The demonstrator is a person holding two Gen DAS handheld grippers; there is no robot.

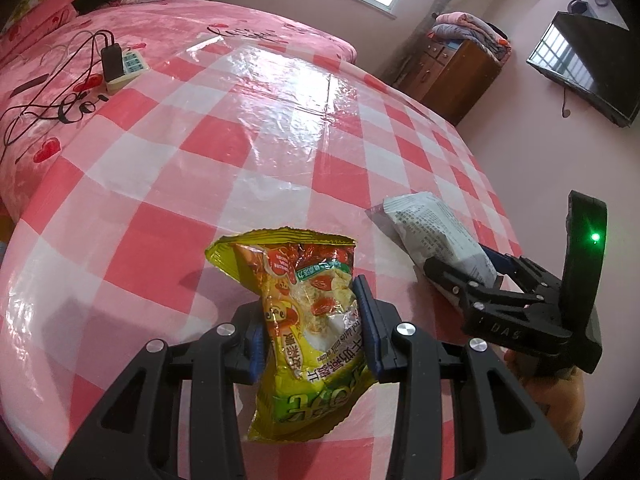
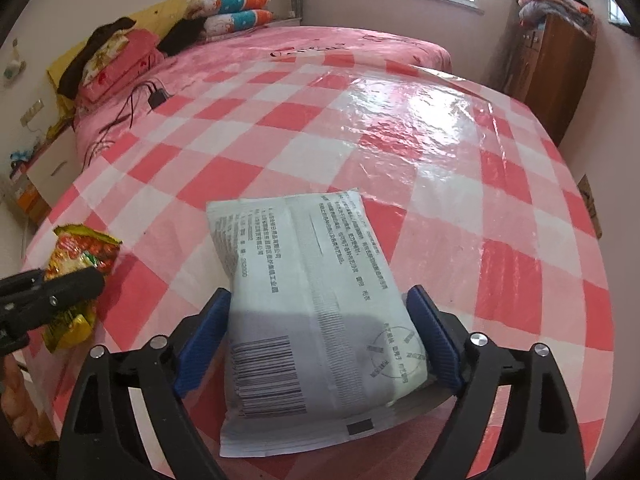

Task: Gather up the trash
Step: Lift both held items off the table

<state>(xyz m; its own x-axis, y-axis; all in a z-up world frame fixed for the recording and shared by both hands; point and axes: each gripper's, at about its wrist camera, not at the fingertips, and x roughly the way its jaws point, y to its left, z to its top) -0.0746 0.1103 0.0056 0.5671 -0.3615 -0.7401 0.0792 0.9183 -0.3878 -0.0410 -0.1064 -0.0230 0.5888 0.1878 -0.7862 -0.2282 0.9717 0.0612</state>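
we take the table (image 1: 168, 184), with its pink checked cover, as our landmark. at its near edge our left gripper (image 1: 316, 332) has its fingers clamped on the yellow bag (image 1: 308, 328), which stands upright between the blue pads and seems lifted a little above the cover. to the right of it, also at the near edge, our right gripper (image 2: 320, 344) holds the white pack (image 2: 316, 304); the pads press both its sides, so we judge the fingers closed on it, and the pack lies nearly flat with its printed back up. so both pieces of trash we can see are already picked, and what is left, we think, is to carry them to a bin, but no bin shows in any view. the rest of the table shows no other trash. the left view shows a tv (image 1: 588, 64) on the wall right of the table, and the right gripper from the side; the right view does not show the tv, but it shows the pillows (image 2: 236, 10) behind the table more fully.
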